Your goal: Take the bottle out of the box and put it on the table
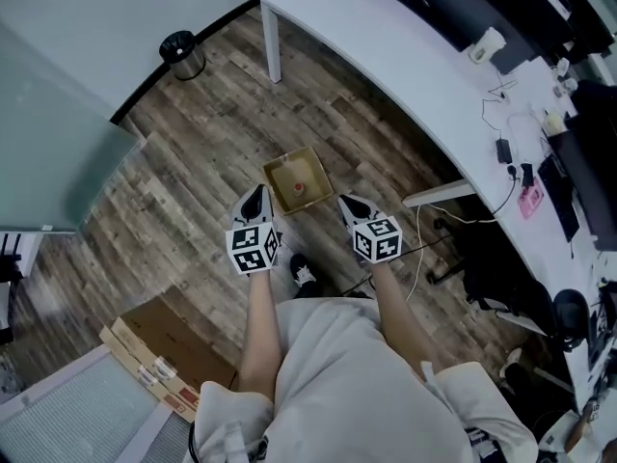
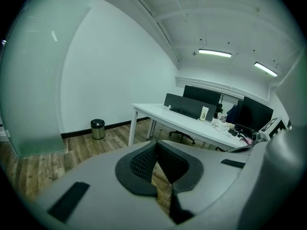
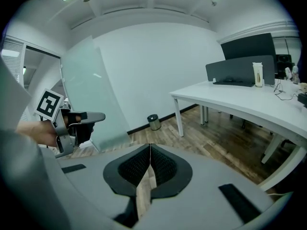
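Brown open cardboard box [image 1: 312,170] on the wooden floor [image 1: 193,152] holds a red-capped bottle [image 1: 298,187]; left tool [image 1: 256,196] and right tool [image 1: 345,202] flank the box, both clenched, empty.

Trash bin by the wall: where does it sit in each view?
Head view: trash bin upper left, on the floor by the wall.
Left gripper view: left of centre, at the wall's foot.
Right gripper view: near centre, at the wall's foot.
Shared landmark: white desk, its end leg nearest the bin.
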Tool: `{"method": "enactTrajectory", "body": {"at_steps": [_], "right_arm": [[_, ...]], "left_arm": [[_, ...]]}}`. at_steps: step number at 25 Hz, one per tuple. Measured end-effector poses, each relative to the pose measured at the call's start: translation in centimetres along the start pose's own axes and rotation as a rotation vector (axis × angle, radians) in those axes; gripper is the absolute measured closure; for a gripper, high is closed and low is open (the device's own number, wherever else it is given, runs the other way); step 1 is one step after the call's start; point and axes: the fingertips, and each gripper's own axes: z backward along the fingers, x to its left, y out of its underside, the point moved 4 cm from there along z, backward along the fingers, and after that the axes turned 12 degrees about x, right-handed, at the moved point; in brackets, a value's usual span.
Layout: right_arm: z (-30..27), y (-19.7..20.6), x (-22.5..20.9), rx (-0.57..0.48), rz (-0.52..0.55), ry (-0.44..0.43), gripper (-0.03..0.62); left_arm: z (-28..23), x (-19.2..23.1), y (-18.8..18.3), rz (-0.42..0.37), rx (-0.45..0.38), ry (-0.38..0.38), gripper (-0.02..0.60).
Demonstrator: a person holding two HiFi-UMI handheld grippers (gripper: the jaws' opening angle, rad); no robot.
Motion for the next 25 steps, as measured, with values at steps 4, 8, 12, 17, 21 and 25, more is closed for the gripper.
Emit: {"method": "enactTrajectory", "body": {"at_steps": [4, 8, 12, 17, 21, 25], "right_arm": [[-0.6, 0.9, 0.2, 0.024, -0.012, 0.006, 0.554], [-0.3, 1.2, -1.0, 0.051, 0.002, 0.021, 0.554], [-0.2, 0.5, -2.1, 0.063, 0.009, 0.04, 0.554], [-2.2, -1.3, -3.7, 0.094, 0.033, 0.06, 0.554], [-4.6, -2.9, -4.5, 0.149, 0.063, 0.047, 0.554], [-7.4, -4.5, -5.7, 0.196, 0.107, 0.007, 0.554]], "left_arm": [[-0.8, 1.2, 1.0, -0.006, 0.011, 0.066, 0.566], [-1.6, 2.2, 1.9, 0.026, 0.019, 0.078, 0.566], [-2.3, 3.3, 3.2, 0.066, 0.045, 0.072, 0.566], [-3.7, 4.8, 3.9, 0.095, 0.046, 0.067, 0.566], [-4.9, 6.2, 4.1, 0.112, 0.062, 0.04, 0.566], [-6.6, 6.9, 4.0, 0.129, 0.077, 0.011, 0.566]]}}
